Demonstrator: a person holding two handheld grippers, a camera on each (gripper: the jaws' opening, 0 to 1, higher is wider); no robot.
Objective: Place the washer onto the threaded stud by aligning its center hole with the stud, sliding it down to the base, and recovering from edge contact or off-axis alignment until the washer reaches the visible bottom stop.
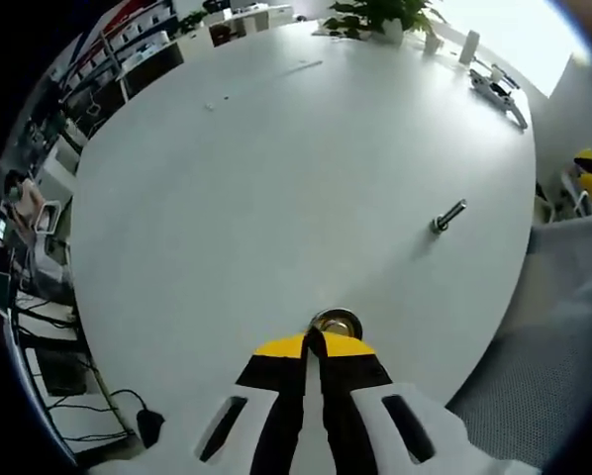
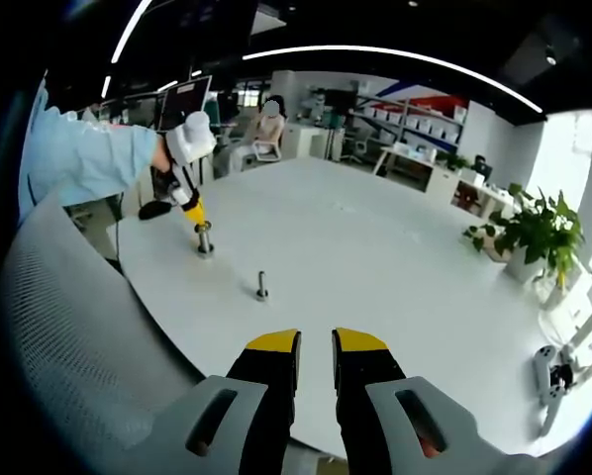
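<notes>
The left gripper [image 1: 316,341] points down at the table, its yellow-tipped jaws pressed together. The right gripper [image 2: 316,341] is held level, jaws slightly parted and empty. A gloved hand [image 2: 190,139] grips the left gripper's handle.

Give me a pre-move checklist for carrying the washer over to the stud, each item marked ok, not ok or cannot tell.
1. Left gripper closed at the washer: ok; whether the washer is truly pinched: cannot tell.
2. Threaded stud upright on the white table: ok.
3. Table between washer and stud free of obstacles: ok.
4. Right gripper open and holding nothing, set back from the stud: ok.
5. Washer hole lined up with the stud axis: not ok, washer lies apart from the stud.
6. Washer lifted off the table: cannot tell.
</notes>
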